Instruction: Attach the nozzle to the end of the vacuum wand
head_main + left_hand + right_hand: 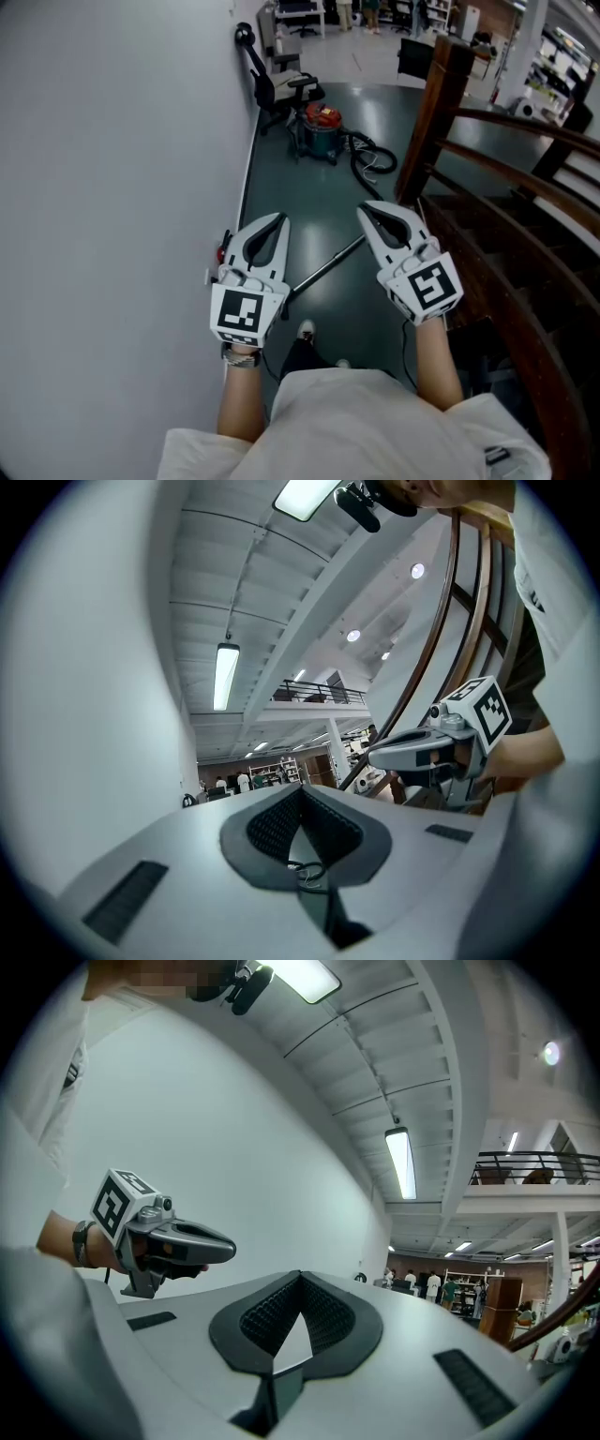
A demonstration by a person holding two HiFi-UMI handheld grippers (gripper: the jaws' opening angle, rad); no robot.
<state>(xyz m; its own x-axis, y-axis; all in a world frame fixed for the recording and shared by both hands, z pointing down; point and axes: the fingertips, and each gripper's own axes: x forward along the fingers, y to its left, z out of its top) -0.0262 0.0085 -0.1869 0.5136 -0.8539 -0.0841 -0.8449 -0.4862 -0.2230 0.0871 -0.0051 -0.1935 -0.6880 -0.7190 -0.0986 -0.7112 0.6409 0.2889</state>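
1. The left tool (277,218) is clenched on nothing. It is held level, well above the floor (319,202), near the wall (112,187) at the left.
2. The right tool (368,209) is likewise clenched and empty, level, near the wooden railing (487,178) at the right.
3. The vacuum wand (330,265) lies slanted on the floor below and between both tools; neither touches it.
4. Its ends run behind the tools, so I cannot tell whether a nozzle sits on it. No loose nozzle shows.
5. Far off stands the vacuum cleaner (322,129), its hose (375,157) looped at its right.
6. Raised, empty tools suit a rest pose, either ahead of joining or after it.
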